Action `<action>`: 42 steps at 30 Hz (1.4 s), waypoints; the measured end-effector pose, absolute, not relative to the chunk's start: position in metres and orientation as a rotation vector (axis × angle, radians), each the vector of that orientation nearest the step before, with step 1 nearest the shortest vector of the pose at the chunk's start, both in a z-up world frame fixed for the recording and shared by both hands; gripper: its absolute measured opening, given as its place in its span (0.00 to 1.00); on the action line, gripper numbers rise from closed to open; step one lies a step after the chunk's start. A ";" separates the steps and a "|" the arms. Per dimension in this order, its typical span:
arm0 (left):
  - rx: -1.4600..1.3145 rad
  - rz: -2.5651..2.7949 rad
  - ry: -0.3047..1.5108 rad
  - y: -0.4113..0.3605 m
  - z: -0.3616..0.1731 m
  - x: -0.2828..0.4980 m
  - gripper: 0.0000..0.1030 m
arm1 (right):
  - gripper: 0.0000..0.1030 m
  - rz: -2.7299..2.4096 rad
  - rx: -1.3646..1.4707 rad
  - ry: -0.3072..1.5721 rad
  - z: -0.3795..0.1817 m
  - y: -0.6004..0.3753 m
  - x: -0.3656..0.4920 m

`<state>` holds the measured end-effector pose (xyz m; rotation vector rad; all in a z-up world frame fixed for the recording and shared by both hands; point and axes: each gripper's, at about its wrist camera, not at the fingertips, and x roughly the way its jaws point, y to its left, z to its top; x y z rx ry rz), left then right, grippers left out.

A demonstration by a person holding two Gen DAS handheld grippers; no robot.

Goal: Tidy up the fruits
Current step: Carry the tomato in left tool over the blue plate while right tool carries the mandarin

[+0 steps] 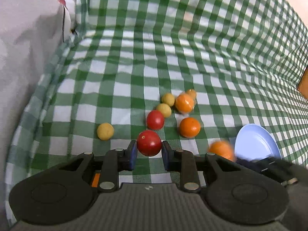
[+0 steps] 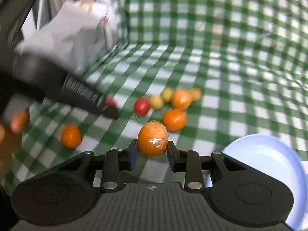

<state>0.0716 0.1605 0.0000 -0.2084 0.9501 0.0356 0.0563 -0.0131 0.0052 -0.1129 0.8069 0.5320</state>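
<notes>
My left gripper (image 1: 149, 151) is shut on a red tomato (image 1: 149, 142), held just above the checked cloth. A second red tomato (image 1: 155, 119), three yellow balls (image 1: 105, 131), and oranges (image 1: 189, 127) lie beyond it. My right gripper (image 2: 152, 151) is shut on a plastic-wrapped orange (image 2: 153, 139). It also shows blurred at the right of the left wrist view (image 1: 221, 150), next to the blue plate (image 1: 256, 143). In the right wrist view the left gripper (image 2: 107, 106) shows at left with its tomato (image 2: 110, 102).
A green and white checked cloth (image 1: 134, 67) covers the table and rises at the back. A white crumpled cloth (image 1: 28, 38) lies at left. The blue plate (image 2: 269, 159) sits at the lower right. A loose orange (image 2: 70, 136) lies at left near a hand (image 2: 18, 122).
</notes>
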 end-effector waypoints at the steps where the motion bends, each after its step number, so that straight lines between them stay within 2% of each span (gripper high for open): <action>1: -0.208 0.036 0.940 0.159 0.003 0.068 0.29 | 0.33 0.523 -0.098 0.793 0.014 -0.019 0.056; 8: -0.153 0.006 0.873 0.123 0.025 0.038 0.29 | 0.33 0.453 -0.125 0.675 0.059 -0.071 0.047; 12: -0.073 -0.049 0.862 0.088 0.026 0.039 0.29 | 0.32 0.334 -0.078 0.749 0.043 -0.104 0.049; 26: 0.058 -0.221 0.843 0.002 0.010 0.057 0.29 | 0.33 0.161 -0.075 0.770 0.042 -0.165 0.060; 42: 0.134 -0.299 0.814 -0.025 0.004 0.052 0.29 | 0.33 0.138 -0.080 0.790 0.039 -0.170 0.065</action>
